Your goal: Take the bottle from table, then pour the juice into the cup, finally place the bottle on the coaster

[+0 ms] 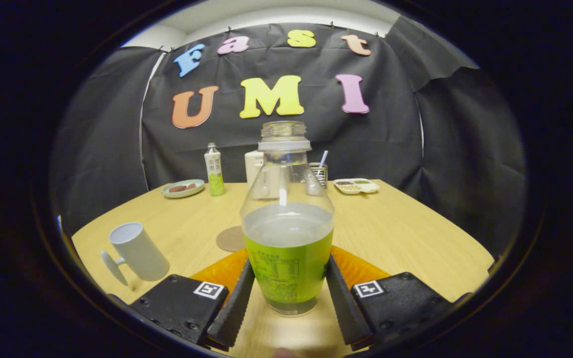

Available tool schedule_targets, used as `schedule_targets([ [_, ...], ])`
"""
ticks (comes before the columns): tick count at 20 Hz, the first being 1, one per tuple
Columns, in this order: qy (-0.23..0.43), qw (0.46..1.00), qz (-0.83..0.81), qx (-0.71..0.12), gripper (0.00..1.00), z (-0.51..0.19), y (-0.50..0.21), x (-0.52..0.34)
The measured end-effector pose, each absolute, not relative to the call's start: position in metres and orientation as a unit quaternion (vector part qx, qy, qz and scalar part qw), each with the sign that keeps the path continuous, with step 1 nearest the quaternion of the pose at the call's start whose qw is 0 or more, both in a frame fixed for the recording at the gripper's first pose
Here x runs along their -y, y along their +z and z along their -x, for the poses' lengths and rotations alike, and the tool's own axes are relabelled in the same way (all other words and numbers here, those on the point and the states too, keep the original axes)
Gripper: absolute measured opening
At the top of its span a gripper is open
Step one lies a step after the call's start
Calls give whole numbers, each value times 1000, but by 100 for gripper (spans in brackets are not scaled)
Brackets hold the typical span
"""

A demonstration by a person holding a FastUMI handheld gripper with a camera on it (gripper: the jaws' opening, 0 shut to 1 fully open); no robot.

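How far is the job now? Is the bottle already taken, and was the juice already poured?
Done: the gripper is shut on the uncapped bottle, both fingers on its sides. Whether it is lifted is unclear. In hand: carrying it to the white cup, left of the fingers; whether the cup holds juice cannot be seen. Left: pouring, then setting the bottle on the round coaster behind it.

bottle label: fine print, between the fingers, too small to read.
markers: coded squares on the finger mounts, no words.
gripper: both fingers pressing on the bottle.
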State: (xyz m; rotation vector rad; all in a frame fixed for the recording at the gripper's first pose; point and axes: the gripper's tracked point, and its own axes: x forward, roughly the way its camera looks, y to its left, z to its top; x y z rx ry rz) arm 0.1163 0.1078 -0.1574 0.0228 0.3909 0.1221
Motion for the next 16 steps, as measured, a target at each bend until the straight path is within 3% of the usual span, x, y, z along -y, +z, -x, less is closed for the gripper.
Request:
schedule_targets([
  [9, 105, 959, 192, -178, 75, -123, -135, -153],
  [16, 83, 906, 395, -131, 76, -149, -112, -163],
])
